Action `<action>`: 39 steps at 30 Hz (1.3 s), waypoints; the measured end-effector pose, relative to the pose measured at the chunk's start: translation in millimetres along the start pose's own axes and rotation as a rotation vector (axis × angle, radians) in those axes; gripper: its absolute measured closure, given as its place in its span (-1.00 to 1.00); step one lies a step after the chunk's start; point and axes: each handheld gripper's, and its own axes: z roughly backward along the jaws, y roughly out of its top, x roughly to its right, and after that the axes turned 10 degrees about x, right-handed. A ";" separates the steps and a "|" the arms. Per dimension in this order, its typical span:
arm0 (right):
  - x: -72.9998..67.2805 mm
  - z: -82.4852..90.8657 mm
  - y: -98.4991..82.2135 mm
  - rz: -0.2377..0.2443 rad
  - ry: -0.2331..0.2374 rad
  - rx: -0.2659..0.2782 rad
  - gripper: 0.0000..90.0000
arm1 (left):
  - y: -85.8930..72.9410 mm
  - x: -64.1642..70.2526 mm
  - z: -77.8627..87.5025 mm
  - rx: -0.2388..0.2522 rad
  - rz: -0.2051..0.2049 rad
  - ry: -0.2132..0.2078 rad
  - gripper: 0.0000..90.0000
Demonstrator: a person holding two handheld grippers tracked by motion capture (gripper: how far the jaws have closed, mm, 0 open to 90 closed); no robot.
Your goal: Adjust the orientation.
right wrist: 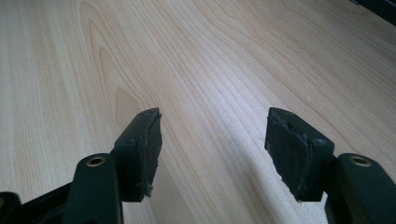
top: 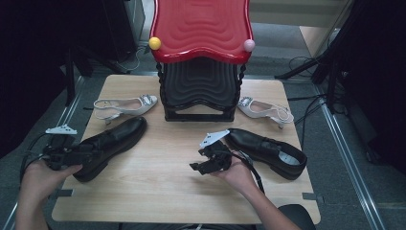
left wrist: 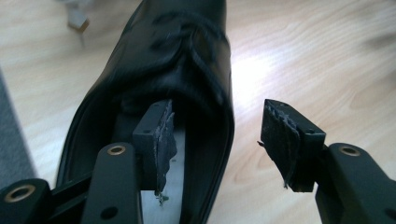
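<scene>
Left gripper (top: pixel 81 155) at the worktop's (top: pixel 158 191) near left corner, at the heel of a black leather shoe (top: pixel 112 143). The shoe lies along the left side, toe pointing toward the middle of the worktop. In the left gripper view (left wrist: pixel 217 140), one jaw sits inside the shoe's (left wrist: pixel 187 70) opening and the other outside its side wall, jaws astride the wall with a gap on the outer side; not clamped.

Right gripper (top: pixel 203 165) over the near middle of the worktop, jaws apart, bare wood (right wrist: pixel 210 70) between them.

Second black shoe (top: pixel 268 151) near the right edge. Two pale slingback shoes (top: pixel 124 106) (top: pixel 265 111) flank a red-and-black stand (top: pixel 201 28) at the far edge.
</scene>
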 end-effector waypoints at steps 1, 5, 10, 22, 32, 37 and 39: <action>0.0 0.0 0.0 0.000 -0.001 0.001 -0.17 | 1.3 1.3 -4.6 0.000 -0.007 0.002 -0.01; -0.1 1.6 -0.9 -0.001 -0.007 0.005 -0.17 | 5.7 5.4 -24.1 -0.031 -0.017 0.027 0.10; 0.1 6.7 -5.2 -0.005 -0.018 0.012 -0.17 | 8.3 1.7 -41.0 -0.044 -0.010 0.026 0.34; 3.4 20.4 -14.5 -0.050 -0.056 0.011 -0.18 | 26.0 7.9 -52.7 -0.060 -0.005 -0.129 0.74; 4.6 30.7 -22.3 -0.067 -0.083 0.029 -0.18 | 49.7 50.1 -76.8 -0.102 -0.097 -0.235 0.71; 5.6 36.6 -27.0 -0.085 -0.102 0.036 -0.18 | 59.3 74.1 -90.0 -0.107 -0.135 -0.270 0.71; 5.8 38.9 -28.7 -0.091 -0.109 0.040 -0.18 | 62.5 82.9 -94.1 -0.106 -0.153 -0.287 0.71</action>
